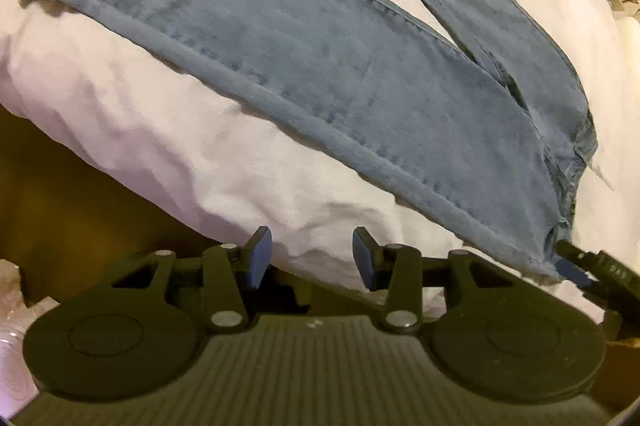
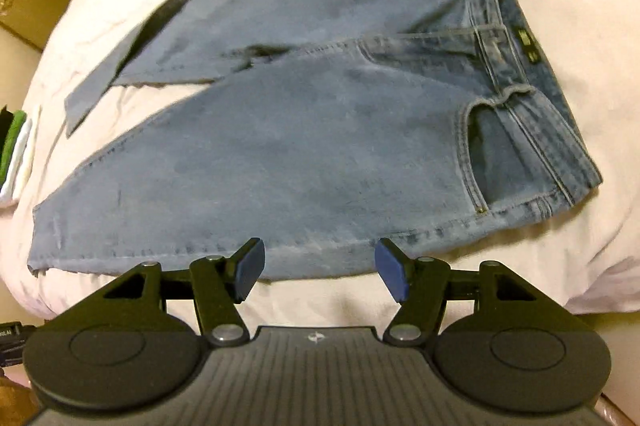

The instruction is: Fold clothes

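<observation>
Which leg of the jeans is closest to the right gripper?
The near leg, whose outer seam runs just ahead of the right gripper with its open jaws. The far leg lies beyond it, angled away toward the bedding's far side.

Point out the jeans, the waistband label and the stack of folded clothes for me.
jeans (image 2: 320, 146): right wrist view, on the near leg's thigh.
label (image 2: 525, 40): right wrist view, on the dark patch inside the waistband.
stack of folded clothes (image 2: 16, 150): right wrist view, on the green and white edges at far left.

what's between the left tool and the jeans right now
Only bare white bedding. In the left wrist view the open left tool sits at the bed edge, and nothing else lies before the near leg of the jeans.
</observation>
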A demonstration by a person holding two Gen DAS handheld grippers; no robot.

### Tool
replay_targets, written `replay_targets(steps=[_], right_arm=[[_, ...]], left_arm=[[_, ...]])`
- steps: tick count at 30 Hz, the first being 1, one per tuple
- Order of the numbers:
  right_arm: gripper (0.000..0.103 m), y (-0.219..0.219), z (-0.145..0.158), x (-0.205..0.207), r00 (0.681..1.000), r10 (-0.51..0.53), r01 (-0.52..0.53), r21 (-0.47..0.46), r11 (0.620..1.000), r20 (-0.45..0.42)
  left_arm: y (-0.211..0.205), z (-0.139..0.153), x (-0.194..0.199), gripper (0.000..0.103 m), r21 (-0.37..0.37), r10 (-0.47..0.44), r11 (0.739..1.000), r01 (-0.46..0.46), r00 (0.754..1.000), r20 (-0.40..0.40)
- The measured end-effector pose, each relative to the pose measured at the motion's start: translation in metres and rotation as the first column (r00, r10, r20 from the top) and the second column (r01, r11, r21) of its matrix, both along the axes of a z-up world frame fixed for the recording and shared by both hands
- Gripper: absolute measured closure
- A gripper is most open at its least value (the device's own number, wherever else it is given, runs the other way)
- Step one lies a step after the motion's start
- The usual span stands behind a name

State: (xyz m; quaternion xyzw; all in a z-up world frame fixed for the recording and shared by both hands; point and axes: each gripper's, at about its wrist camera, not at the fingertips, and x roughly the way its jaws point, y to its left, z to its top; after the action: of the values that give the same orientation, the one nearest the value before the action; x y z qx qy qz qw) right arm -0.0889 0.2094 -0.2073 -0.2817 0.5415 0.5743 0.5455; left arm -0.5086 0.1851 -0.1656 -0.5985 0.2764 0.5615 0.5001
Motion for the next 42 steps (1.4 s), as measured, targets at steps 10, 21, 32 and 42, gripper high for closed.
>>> replay_targets(steps=[10, 21, 32, 42], right_arm=[[0.038, -0.011, 0.023, -0.004, 0.993, -0.002, -0.002, 0.038, 0.999, 0.12], [0.035, -0.005, 0.044, -0.01, 0.987, -0.003, -0.012, 0.09, 0.996, 0.159], [0.034, 0.033, 0.036, -0.082, 0.992, 0.025, -0.033, 0.068, 0.997, 0.123], [0.031, 0.057, 0.012, -0.238, 0.994, -0.033, 0.038, -0.041, 0.998, 0.105]], left_arm=[[-0.002, 0.023, 0.026, 0.063, 0.097, -0.03, 0.994, 0.043, 0.991, -0.128], [-0.006, 0.036, 0.013, 0.063, 0.135, -0.023, 0.99, 0.05, 0.982, -0.189], [0.006, 0.01, -0.099, 0.064, 0.146, 0.061, 0.988, -0.039, 0.988, -0.144], [0.033, -0.036, -0.297, 0.062, 0.11, 0.202, 0.973, -0.202, 0.979, 0.017]])
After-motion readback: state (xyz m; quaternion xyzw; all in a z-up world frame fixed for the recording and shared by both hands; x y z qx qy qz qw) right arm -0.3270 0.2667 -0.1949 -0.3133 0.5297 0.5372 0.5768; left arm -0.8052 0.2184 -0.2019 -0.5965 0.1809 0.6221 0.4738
